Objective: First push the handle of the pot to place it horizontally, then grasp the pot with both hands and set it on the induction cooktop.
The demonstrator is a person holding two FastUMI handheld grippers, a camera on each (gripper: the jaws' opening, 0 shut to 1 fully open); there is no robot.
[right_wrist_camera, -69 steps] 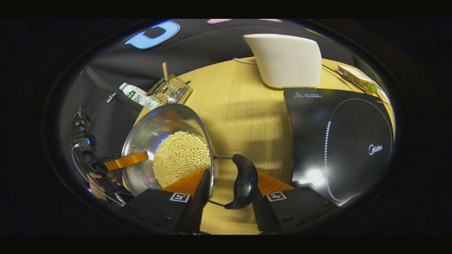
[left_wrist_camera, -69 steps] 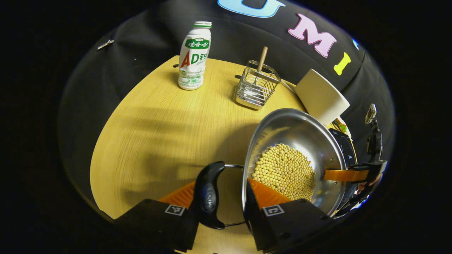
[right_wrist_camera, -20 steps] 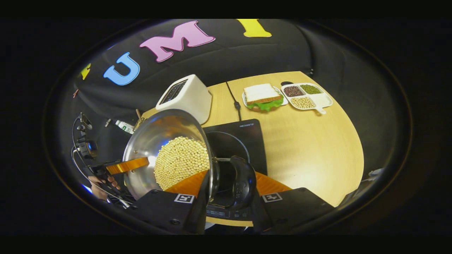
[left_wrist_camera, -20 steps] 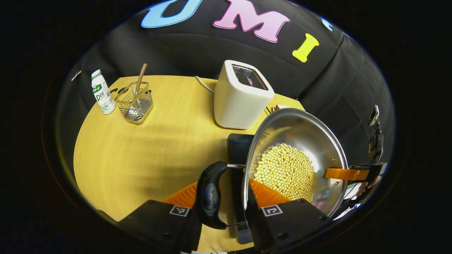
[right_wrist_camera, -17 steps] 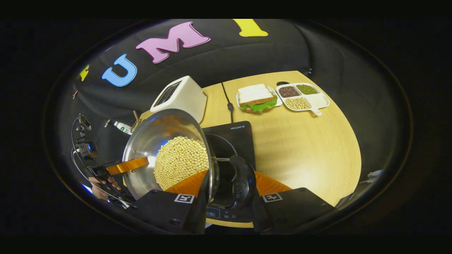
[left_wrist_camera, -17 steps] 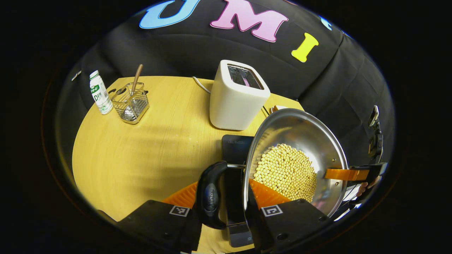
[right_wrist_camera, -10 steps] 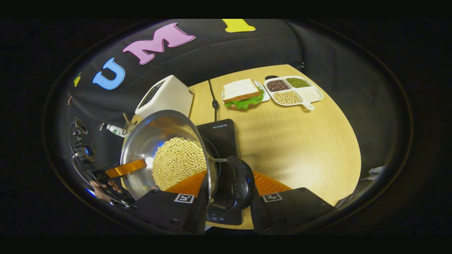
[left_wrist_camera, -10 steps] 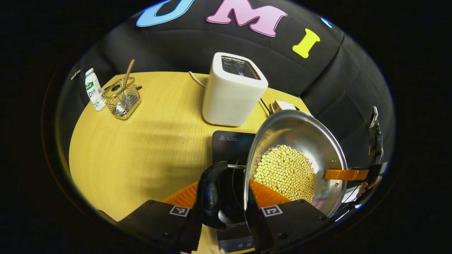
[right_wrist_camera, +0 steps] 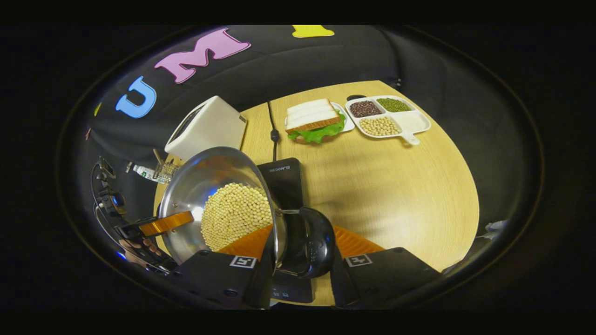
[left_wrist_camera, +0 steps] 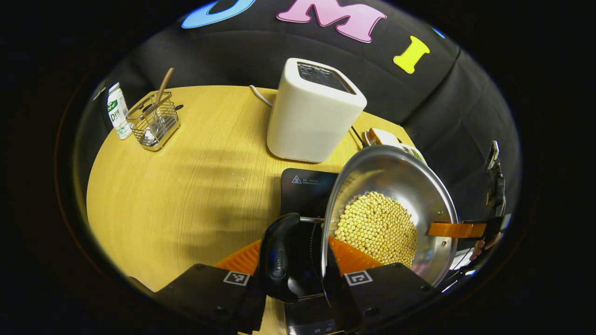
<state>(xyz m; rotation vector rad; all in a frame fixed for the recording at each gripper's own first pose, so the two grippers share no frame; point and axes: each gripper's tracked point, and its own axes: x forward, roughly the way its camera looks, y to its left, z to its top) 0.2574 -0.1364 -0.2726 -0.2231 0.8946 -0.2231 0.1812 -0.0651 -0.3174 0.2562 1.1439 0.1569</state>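
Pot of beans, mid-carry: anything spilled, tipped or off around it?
Nothing stands out. The pot is held over the induction cooktop, with the left tongs and right tongs each at a side handle. The beans sit inside; none lie on the table.

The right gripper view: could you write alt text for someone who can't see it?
A steel pot full of pale beans is held above a black induction cooktop, with the right gripper at its near rim and black handle and the left gripper at the far rim. Behind, on the wooden table, are a white toaster, a sandwich and a divided dish.
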